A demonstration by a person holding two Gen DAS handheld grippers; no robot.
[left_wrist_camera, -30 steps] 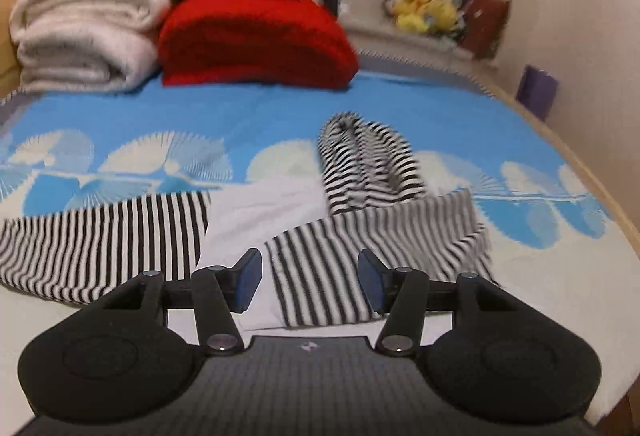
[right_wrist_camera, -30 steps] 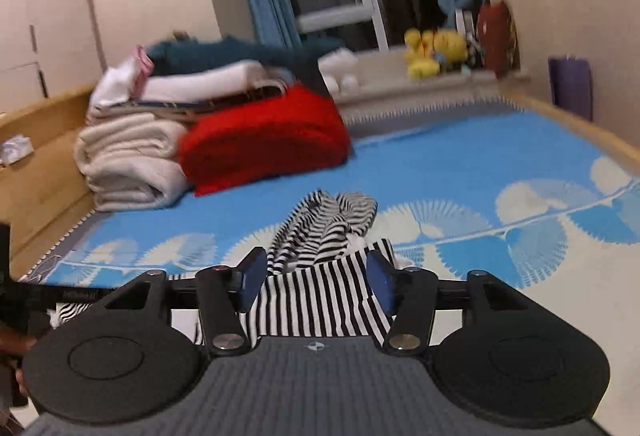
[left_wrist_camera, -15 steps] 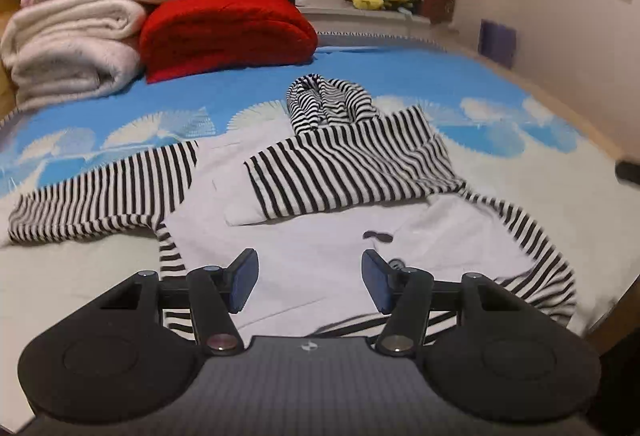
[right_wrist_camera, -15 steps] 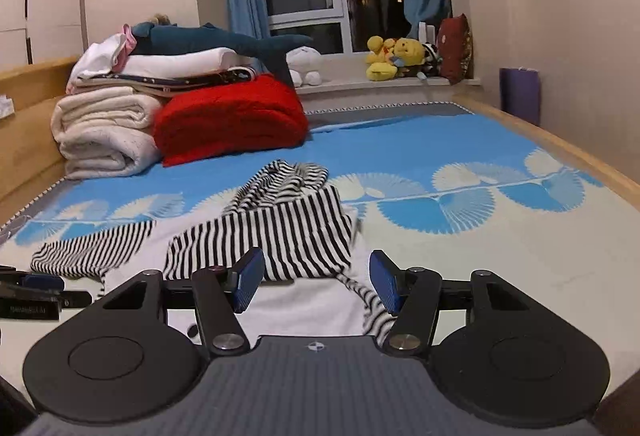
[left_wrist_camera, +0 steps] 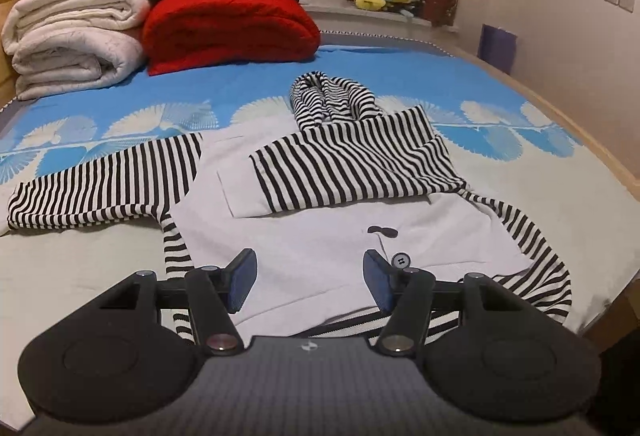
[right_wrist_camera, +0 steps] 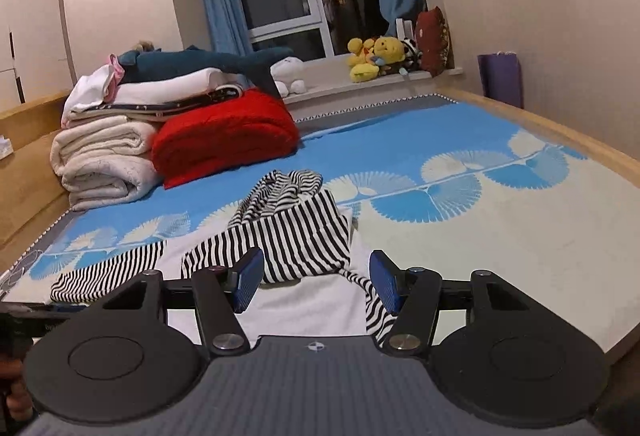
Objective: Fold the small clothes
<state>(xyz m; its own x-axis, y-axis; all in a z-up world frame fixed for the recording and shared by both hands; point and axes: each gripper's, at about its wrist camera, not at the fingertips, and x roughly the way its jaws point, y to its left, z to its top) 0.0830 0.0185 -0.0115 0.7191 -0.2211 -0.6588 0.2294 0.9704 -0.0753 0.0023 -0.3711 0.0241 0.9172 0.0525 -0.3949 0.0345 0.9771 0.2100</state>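
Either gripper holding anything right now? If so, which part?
Nothing held. Left gripper and right gripper both stand open above the white hooded top with black-and-white striped sleeves; no cloth between the pads.

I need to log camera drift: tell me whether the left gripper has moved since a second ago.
Yes. The left gripper has pulled back from the red blanket; the whole hoodie now shows.
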